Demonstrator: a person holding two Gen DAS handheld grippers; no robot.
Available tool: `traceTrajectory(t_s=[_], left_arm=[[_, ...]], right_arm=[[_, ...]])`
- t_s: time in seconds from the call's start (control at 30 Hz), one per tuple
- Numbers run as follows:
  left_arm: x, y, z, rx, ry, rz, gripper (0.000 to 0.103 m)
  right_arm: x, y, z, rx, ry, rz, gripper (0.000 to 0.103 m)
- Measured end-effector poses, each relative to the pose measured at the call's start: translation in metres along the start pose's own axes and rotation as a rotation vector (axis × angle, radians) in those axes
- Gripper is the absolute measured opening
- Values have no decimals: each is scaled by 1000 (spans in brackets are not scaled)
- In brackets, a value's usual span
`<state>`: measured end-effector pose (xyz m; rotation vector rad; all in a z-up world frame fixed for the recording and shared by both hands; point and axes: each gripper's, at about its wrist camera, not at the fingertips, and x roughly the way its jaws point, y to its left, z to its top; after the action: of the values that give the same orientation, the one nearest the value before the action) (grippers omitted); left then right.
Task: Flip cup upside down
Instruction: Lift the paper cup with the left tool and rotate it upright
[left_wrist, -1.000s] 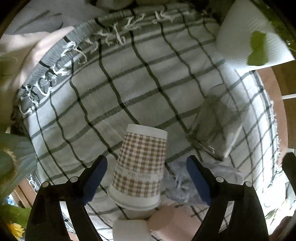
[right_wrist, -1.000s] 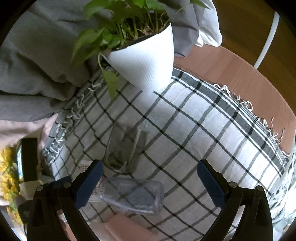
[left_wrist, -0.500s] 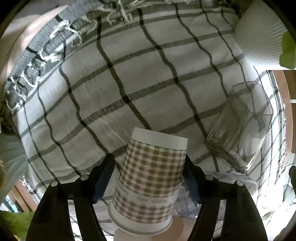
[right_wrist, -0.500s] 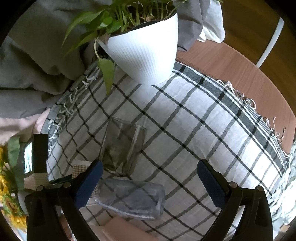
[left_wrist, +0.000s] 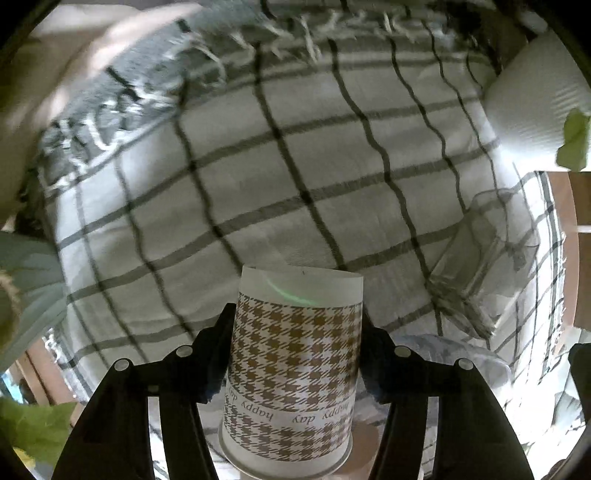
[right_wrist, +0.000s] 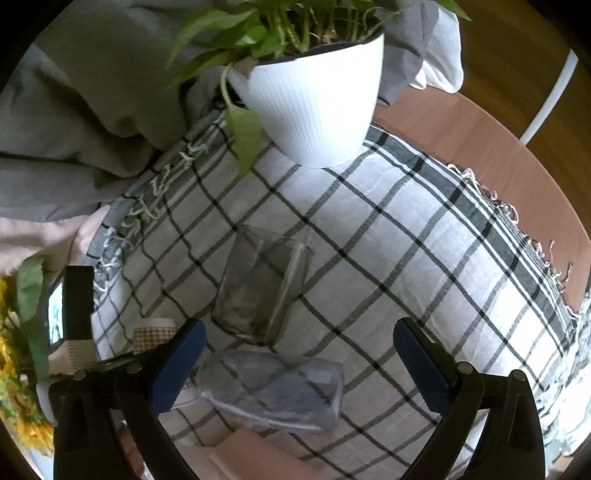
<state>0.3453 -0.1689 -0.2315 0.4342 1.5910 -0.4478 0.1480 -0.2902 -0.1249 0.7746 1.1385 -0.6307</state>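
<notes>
A paper cup (left_wrist: 293, 365) with a brown houndstooth print and "happy day" lettering sits between my left gripper's (left_wrist: 297, 332) two fingers, which press its sides; the gripper is shut on it. The cup's wide rim is toward the camera and its flat base points away, over the checked cloth (left_wrist: 258, 177). In the right wrist view only a sliver of the cup (right_wrist: 153, 332) shows at the left. My right gripper (right_wrist: 299, 354) is open and empty, held above a clear plastic cup lying on its side (right_wrist: 273, 389).
A clear glass tumbler (right_wrist: 262, 288) stands upside down on the cloth mid-table; it also shows in the left wrist view (left_wrist: 484, 262). A white ribbed plant pot (right_wrist: 314, 103) stands at the back. Grey fabric (right_wrist: 81, 110) is piled behind. Sunflowers (right_wrist: 14, 406) are at the left.
My left gripper has closed from open onto the paper cup and the cup now fills the lower middle of its view. The right gripper has drifted slightly, staying open.
</notes>
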Motion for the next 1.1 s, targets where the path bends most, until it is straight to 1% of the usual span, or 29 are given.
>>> traceTrajectory(t_s=[0.1, 0.2, 0.27, 0.33, 0.37, 0.4, 0.47, 0.53, 0.6, 0.7, 0.73, 0.9, 1.0, 1.1], left_arm=[[-26, 2, -14, -17, -45, 9, 58], [-49, 2, -26, -42, -81, -10, 58], [-66, 0, -38, -61, -124, -27, 58], [-81, -10, -61, -78, -168, -42, 58], [-91, -10, -78, -86, -190, -46, 58], [-107, -4, -98, -88, -212, -39, 58], [-120, -3, -118, -95, -252, -20, 58], [-123, -14, -139, -107, -277, -25, 58], [-130, -23, -165, -131, -293, -49, 58], [-131, -45, -189, -158, -313, -45, 58], [-128, -52, -196, -164, -318, -54, 58], [-118, -80, -229, -228, -305, -94, 58], [-107, -100, -241, -252, -288, -123, 58], [-94, -121, -252, -289, -278, -148, 58]], right_arm=[[-9, 4, -3, -23, -11, 22, 102], [-20, 8, -7, -47, -25, 47, 102], [-30, 8, -11, -66, -31, 75, 102], [-38, 6, -14, -87, -37, 94, 102], [-42, 5, -16, -97, -41, 101, 102], [-47, 3, -19, -110, -46, 109, 102], [-55, -2, -26, -143, -57, 116, 102], [-60, -9, -32, -170, -61, 120, 102], [-65, -19, -38, -193, -63, 123, 102], [-70, -35, -46, -225, -58, 118, 102], [-72, -41, -49, -245, -55, 114, 102], [-76, -70, -57, -315, -34, 96, 102], [-77, -90, -59, -341, -3, 78, 102], [-77, -112, -60, -380, 5, 57, 102]])
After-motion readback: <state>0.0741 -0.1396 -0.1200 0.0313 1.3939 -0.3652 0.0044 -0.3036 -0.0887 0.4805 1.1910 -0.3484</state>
